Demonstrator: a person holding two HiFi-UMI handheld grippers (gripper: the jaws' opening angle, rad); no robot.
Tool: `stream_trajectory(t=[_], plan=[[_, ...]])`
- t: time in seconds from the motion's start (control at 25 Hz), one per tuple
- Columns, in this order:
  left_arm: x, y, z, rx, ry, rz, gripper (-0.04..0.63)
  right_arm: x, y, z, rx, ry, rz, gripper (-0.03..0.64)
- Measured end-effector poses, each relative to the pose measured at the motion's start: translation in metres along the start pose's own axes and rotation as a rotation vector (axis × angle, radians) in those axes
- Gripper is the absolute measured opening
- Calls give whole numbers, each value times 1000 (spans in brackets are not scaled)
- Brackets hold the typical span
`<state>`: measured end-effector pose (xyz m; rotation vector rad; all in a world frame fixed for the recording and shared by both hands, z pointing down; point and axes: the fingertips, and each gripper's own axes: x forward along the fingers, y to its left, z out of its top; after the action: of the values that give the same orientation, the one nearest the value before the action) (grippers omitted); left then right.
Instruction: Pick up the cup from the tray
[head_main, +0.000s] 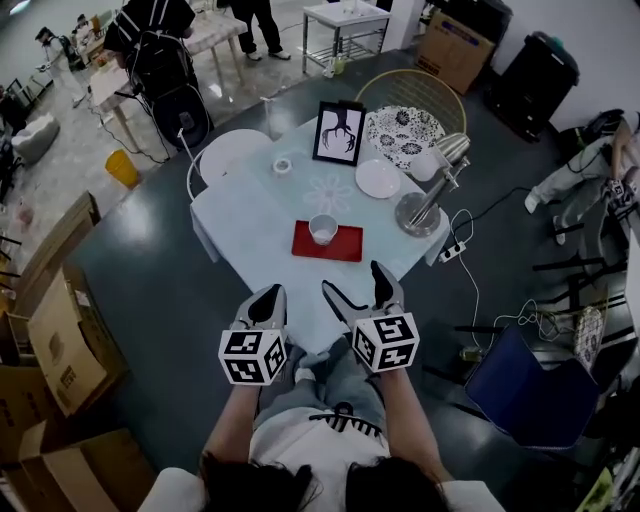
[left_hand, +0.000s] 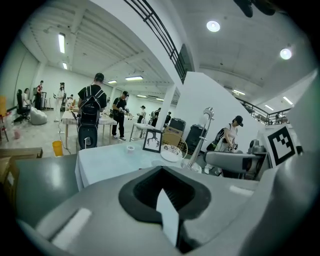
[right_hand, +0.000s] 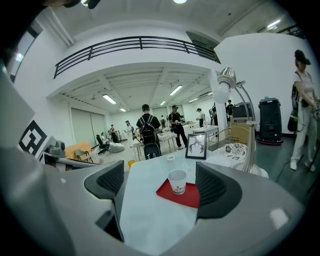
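Observation:
A white paper cup (head_main: 322, 229) stands upright on a red tray (head_main: 343, 248) in the middle of the table with the pale cloth (head_main: 250, 215). Both grippers hover over the table's near edge, short of the tray. My right gripper (head_main: 358, 286) is open and empty. In the right gripper view the cup (right_hand: 177, 181) and tray (right_hand: 190, 197) appear ahead, between the spread pads (right_hand: 214, 186). My left gripper (head_main: 270, 297) is shut on nothing; in the left gripper view its jaws (left_hand: 162, 192) meet, and cup and tray are hidden behind them.
Beyond the tray stand a framed picture (head_main: 339, 132), a white plate (head_main: 378, 178), a tape roll (head_main: 282, 165) and a chrome desk lamp (head_main: 430, 190) at the right. A patterned cushion on a wire chair (head_main: 403, 135) lies behind. Cardboard boxes (head_main: 60, 330) are left, a blue chair (head_main: 530, 385) right.

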<state>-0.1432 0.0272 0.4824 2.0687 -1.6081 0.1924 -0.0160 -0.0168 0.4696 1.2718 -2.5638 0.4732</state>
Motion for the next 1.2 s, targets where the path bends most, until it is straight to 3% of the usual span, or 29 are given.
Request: stream_trajectory(t=[0.2, 0.52, 0.8, 1.0, 1.2], plan=[[27, 16, -6, 10, 40, 32, 0, 38, -5, 1, -10, 35, 21, 462], [77, 33, -17, -78, 96, 57, 0, 93, -23, -24, -51, 174, 39, 468], [121, 50, -29, -108, 157, 83, 0, 139, -48, -54, 17, 266, 19, 474], [152, 61, -32, -122, 170, 102, 0, 172, -58, -69, -9, 339, 46, 477], [173, 75, -40, -191, 195, 135, 0, 197, -59, -89, -33, 399, 68, 477]])
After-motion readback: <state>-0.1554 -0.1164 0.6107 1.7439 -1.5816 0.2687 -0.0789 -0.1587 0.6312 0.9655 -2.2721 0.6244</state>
